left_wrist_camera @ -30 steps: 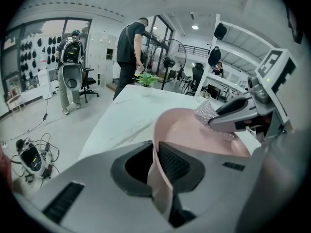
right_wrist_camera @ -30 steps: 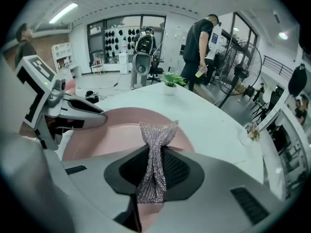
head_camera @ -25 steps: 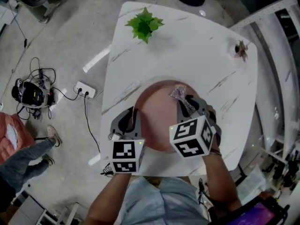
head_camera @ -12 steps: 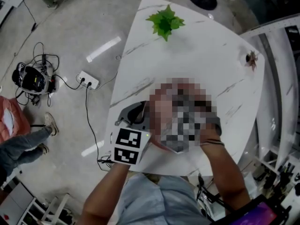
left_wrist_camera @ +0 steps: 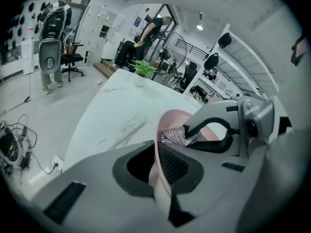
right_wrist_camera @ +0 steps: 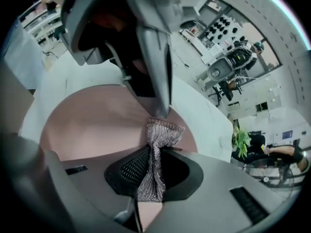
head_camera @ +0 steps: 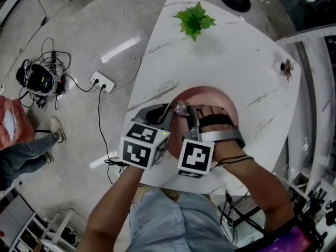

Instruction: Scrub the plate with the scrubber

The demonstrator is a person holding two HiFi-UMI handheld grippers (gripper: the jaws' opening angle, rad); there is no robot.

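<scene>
A pink plate [head_camera: 218, 100] lies on the white marbled table [head_camera: 236, 51], near its front edge. My left gripper [head_camera: 160, 113] is shut on the plate's left rim; in the left gripper view the rim [left_wrist_camera: 163, 178] stands edge-on between the pads. My right gripper [head_camera: 188, 114] is shut on a silvery mesh scrubber [head_camera: 181, 107], and its tuft rests on the plate's left part, right beside the left gripper's fingers [right_wrist_camera: 158, 81]. In the right gripper view the scrubber [right_wrist_camera: 154, 154] sticks out of my right gripper [right_wrist_camera: 153, 171] onto the plate [right_wrist_camera: 92, 125].
A green plant [head_camera: 195, 19] stands at the table's far end and a small dark ornament [head_camera: 286, 67] near its right edge. On the floor to the left lie a power strip [head_camera: 101, 81] with cables, and a person's legs [head_camera: 26, 151] show.
The right gripper has rolled and carried the scrubber leftward across the plate, from its upper middle to the left rim beside the left gripper. The left gripper keeps its hold.
</scene>
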